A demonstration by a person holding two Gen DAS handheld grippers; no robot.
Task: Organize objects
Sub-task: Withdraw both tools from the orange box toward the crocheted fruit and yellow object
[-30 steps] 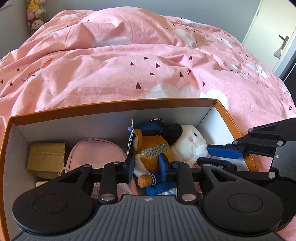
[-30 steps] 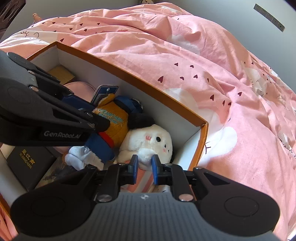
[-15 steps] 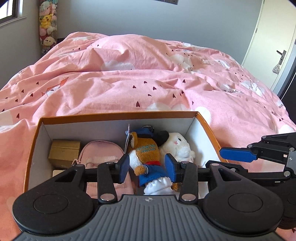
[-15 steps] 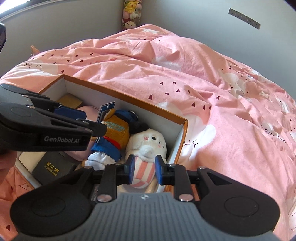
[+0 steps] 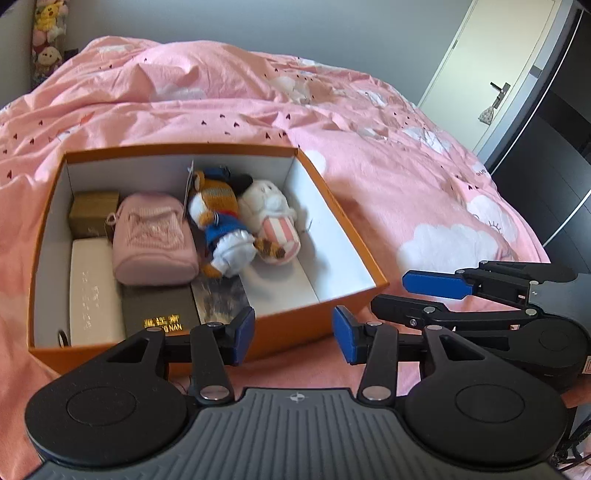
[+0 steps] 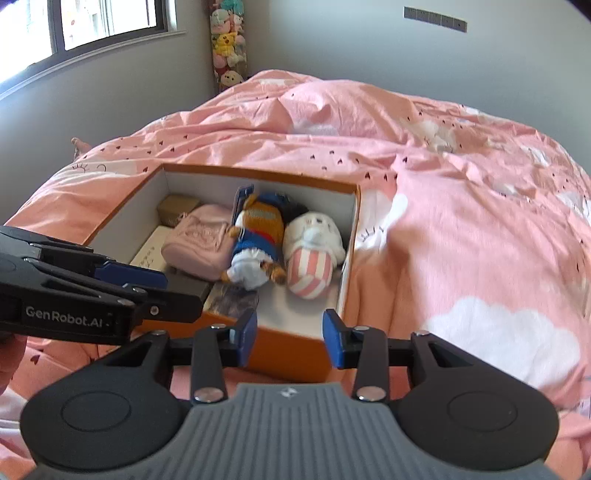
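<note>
An orange box (image 5: 347, 225) (image 6: 280, 354) with white walls lies on the pink bed. Inside it lie an orange and blue plush (image 5: 218, 218) (image 6: 258, 240), a white plush in pink stripes (image 5: 273, 221) (image 6: 312, 254), a pink pouch (image 5: 153, 240) (image 6: 199, 247), a tan box (image 5: 94, 212), a white case (image 5: 94, 291) and a dark case (image 5: 159, 310). My left gripper (image 5: 293, 332) hangs outside the box's near wall, its jaws opening with nothing between them. My right gripper (image 6: 288, 338) hovers before the box's near corner, jaws also opening and holding nothing.
The pink quilt (image 5: 388, 177) (image 6: 461, 229) with hearts and clouds spreads all around the box. Plush toys (image 6: 227, 48) are stacked in the far corner by a window (image 6: 92, 22). A door (image 5: 491, 74) and dark furniture (image 5: 546, 158) stand to the right.
Both grippers pulled back out of the box and rose, jaws widening. The orange plush and the white plush, which lay between the jaws, now rest in the box.
</note>
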